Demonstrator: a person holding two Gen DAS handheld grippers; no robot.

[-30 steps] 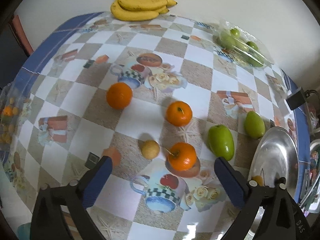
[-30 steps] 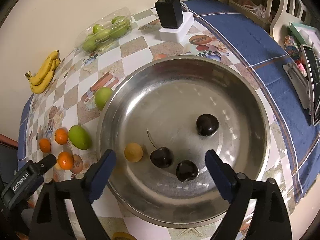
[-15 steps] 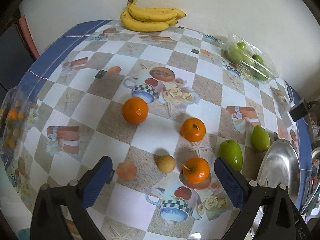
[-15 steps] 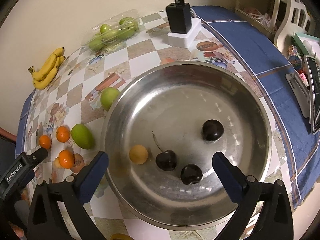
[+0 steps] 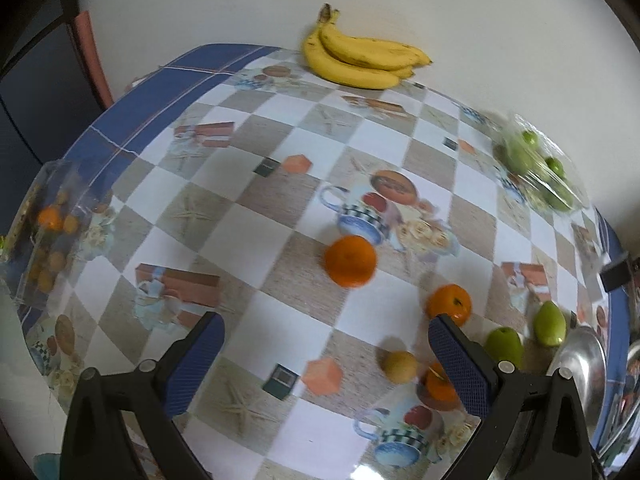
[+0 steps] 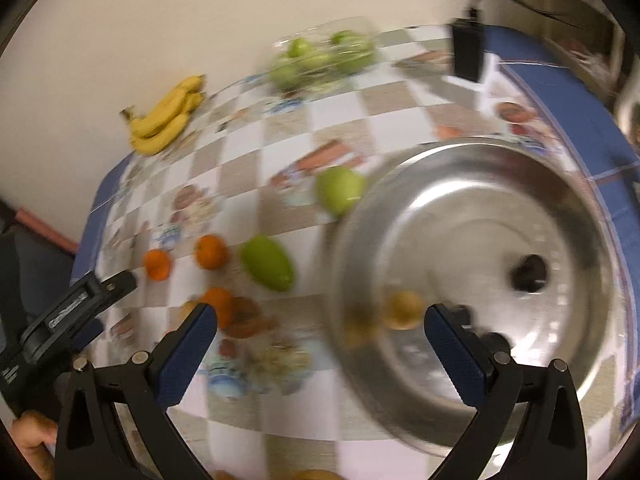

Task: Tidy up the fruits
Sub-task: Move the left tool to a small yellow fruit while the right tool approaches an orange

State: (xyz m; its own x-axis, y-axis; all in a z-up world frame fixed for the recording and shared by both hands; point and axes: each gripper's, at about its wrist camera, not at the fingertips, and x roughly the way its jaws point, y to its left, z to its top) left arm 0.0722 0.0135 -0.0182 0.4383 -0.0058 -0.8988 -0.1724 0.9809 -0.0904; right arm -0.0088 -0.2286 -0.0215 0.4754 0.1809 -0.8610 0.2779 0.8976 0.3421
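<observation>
My left gripper (image 5: 326, 354) is open and empty above the checked tablecloth. Ahead of it lie three oranges (image 5: 351, 261), a small yellow fruit (image 5: 399, 366) and two green mangoes (image 5: 505, 346). My right gripper (image 6: 320, 344) is open and empty, over the left rim of the steel bowl (image 6: 560, 184). The bowl holds a yellow fruit (image 6: 403, 309) and dark cherries (image 6: 529, 273). The oranges (image 6: 210, 252) and green mangoes (image 6: 267, 263) also show in the blurred right wrist view. The left gripper (image 6: 72, 312) shows at that view's left edge.
A bunch of bananas (image 5: 360, 58) lies at the far wall. A clear bag of green fruit (image 5: 534, 170) sits at the back right. A bag of small orange fruit (image 5: 50, 232) lies at the left edge. A black charger (image 6: 466, 54) stands behind the bowl.
The left gripper has drawn back and swung left; the fruits now sit lower right in its view. The right gripper has swung left from over the bowl toward the loose fruit. Both stayed open.
</observation>
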